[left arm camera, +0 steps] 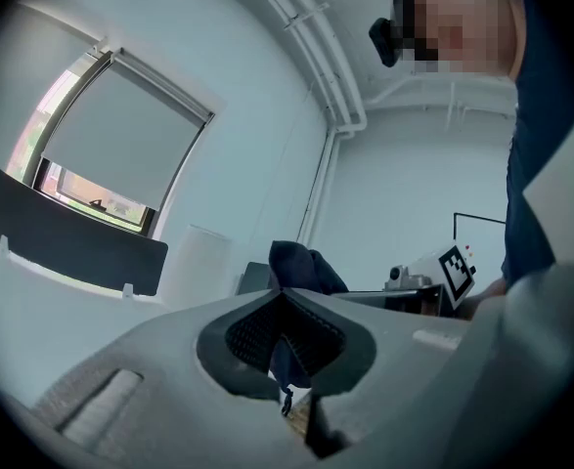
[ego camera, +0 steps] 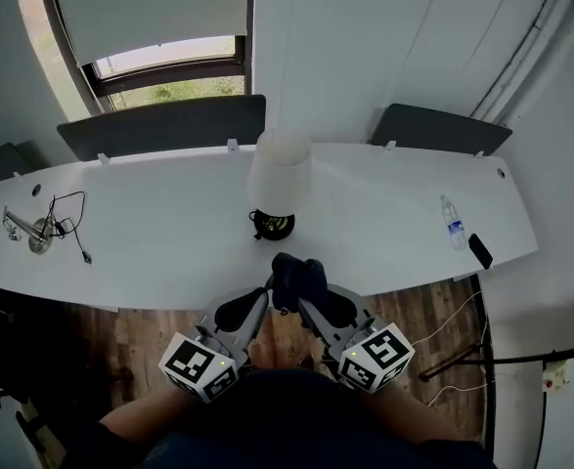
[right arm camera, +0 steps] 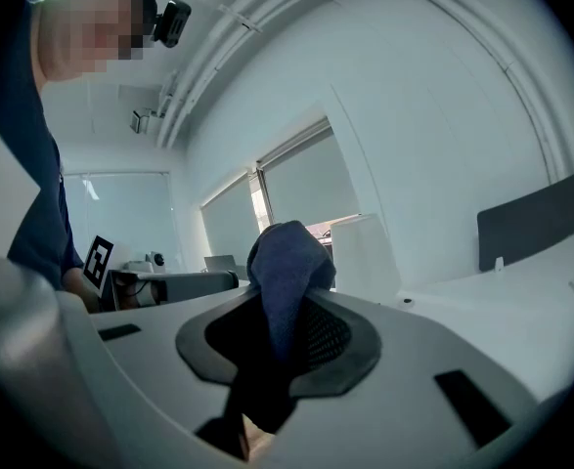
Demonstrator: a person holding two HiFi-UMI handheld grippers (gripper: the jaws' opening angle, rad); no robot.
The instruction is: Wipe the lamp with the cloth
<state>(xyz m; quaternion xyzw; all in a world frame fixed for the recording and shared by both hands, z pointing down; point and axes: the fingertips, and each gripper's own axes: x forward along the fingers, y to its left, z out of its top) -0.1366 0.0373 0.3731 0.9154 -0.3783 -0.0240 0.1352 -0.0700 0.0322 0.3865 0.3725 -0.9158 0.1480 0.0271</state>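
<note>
Two grippers hover close in front of the person at the desk's near edge, both busy with one thing. The left gripper (ego camera: 264,299) and the right gripper (ego camera: 306,306) each have their jaws pressed shut on the dark blue cloth (ego camera: 296,277), which bunches into a lump between their tips. Beyond them, on the white desk (ego camera: 169,252), stands the lamp (ego camera: 279,189) — pale shade (ego camera: 280,162), dark base (ego camera: 274,226), upright and apart from the cloth. Farther right lie a water bottle (ego camera: 451,223) and a black phone (ego camera: 480,250). To my eye the wiping hasn't begun; the cloth is merely gathered. Next, I'd guess, it must be carried forward and up to the shade — gently, since a firm push could tip the lamp.
</note>
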